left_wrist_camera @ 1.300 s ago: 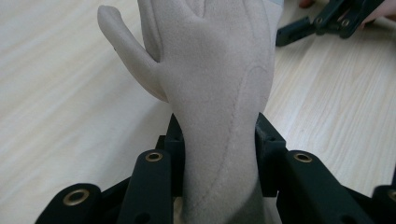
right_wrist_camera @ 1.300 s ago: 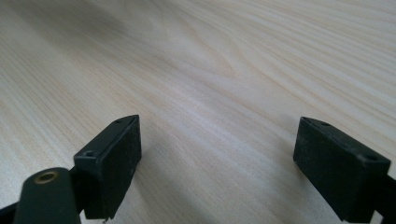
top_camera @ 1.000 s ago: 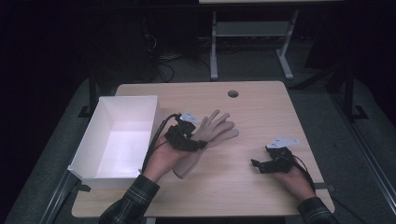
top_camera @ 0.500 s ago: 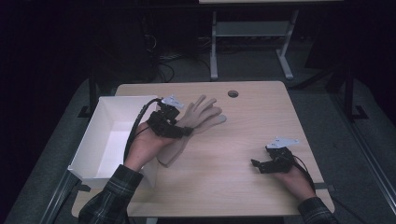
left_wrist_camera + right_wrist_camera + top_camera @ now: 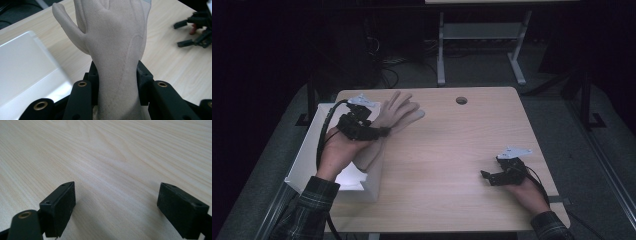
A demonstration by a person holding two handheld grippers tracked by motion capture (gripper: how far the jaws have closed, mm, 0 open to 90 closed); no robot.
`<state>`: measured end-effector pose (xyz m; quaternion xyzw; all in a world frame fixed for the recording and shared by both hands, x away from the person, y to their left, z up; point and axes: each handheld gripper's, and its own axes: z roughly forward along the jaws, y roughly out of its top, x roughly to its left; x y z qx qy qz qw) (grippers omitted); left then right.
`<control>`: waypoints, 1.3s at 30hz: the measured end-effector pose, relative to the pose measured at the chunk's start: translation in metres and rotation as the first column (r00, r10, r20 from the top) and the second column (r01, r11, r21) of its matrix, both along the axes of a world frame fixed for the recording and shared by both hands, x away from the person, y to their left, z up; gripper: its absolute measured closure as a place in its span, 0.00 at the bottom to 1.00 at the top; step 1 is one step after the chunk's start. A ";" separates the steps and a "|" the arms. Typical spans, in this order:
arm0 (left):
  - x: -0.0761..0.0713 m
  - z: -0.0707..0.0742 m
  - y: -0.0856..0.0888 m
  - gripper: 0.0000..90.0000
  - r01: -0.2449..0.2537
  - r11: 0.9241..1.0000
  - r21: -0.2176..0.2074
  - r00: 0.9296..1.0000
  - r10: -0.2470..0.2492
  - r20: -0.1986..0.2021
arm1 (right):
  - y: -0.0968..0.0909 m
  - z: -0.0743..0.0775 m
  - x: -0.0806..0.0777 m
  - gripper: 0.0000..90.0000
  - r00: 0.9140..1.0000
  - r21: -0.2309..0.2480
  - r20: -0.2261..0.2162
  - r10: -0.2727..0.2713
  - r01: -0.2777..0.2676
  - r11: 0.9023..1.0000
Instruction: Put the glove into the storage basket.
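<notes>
A beige model hand (image 5: 397, 114) with spread digits is held up at the table's left, over the right wall of a white bin (image 5: 307, 155). My left gripper (image 5: 379, 132) is shut on its wrist; in the left gripper view the black jaws squeeze the model hand (image 5: 112, 50) from both sides (image 5: 117, 80). My right gripper (image 5: 487, 176) rests low on the wooden table (image 5: 452, 150) at the front right, open. Bare wood lies between its jaws in the right gripper view (image 5: 116, 206).
The white bin stands along the table's left edge, with the person's left forearm (image 5: 329, 165) above it. A round cable hole (image 5: 461, 100) lies near the table's back edge. A metal frame (image 5: 482, 40) and cables stand on the dark floor behind.
My left gripper has carried the model hand leftward and away from the person, from mid-table to above the bin's right wall. The right gripper has stayed in place.
</notes>
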<state>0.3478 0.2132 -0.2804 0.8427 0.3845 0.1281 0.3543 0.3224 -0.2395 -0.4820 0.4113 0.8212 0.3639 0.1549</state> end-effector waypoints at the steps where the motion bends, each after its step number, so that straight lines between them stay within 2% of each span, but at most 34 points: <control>1: 0.000 0.000 0.005 0.72 -0.014 1.000 -0.003 1.000 0.014 0.000 | 0.000 0.000 0.000 0.16 1.000 -0.003 0.001 0.002 -0.002 1.000; 5: 0.000 0.000 0.027 0.73 -0.069 0.998 -0.010 0.998 0.069 0.007 | 0.000 0.000 0.000 0.16 1.000 -0.006 0.002 0.004 -0.004 1.000; 10: -0.001 -0.005 0.054 0.73 -0.132 0.991 -0.013 0.991 0.133 0.007 | 0.000 0.000 0.001 0.16 1.000 -0.008 0.002 0.006 -0.006 1.000; 16: -0.003 -0.025 0.080 0.72 -0.206 0.978 -0.031 0.979 0.206 -0.011 | 0.000 0.000 0.001 0.17 1.000 -0.009 0.002 0.005 -0.005 1.000; 25: -0.002 -0.059 0.099 0.72 -0.266 0.964 0.003 0.963 0.266 -0.049 | -0.001 0.000 0.001 0.16 1.000 -0.009 0.002 0.006 -0.006 1.000; 29: 0.000 -0.075 0.105 0.72 -0.297 0.955 0.023 0.953 0.297 -0.057 | 0.000 0.000 0.001 0.16 1.000 -0.009 0.002 0.006 -0.006 1.000; 33: 0.003 -0.095 0.109 0.72 -0.307 0.950 0.052 0.947 0.311 -0.078 | 0.000 0.000 0.001 0.16 1.000 -0.009 0.002 0.006 -0.006 1.000; 36: 0.006 -0.110 0.111 0.72 -0.324 0.944 0.061 0.939 0.328 -0.099 | -0.001 0.000 0.001 0.16 1.000 -0.009 0.002 0.006 -0.006 1.000; 39: 0.009 -0.121 0.111 0.72 -0.328 0.942 0.075 0.935 0.335 -0.119 | 0.000 0.000 0.001 0.16 1.000 -0.009 0.002 0.006 -0.006 1.000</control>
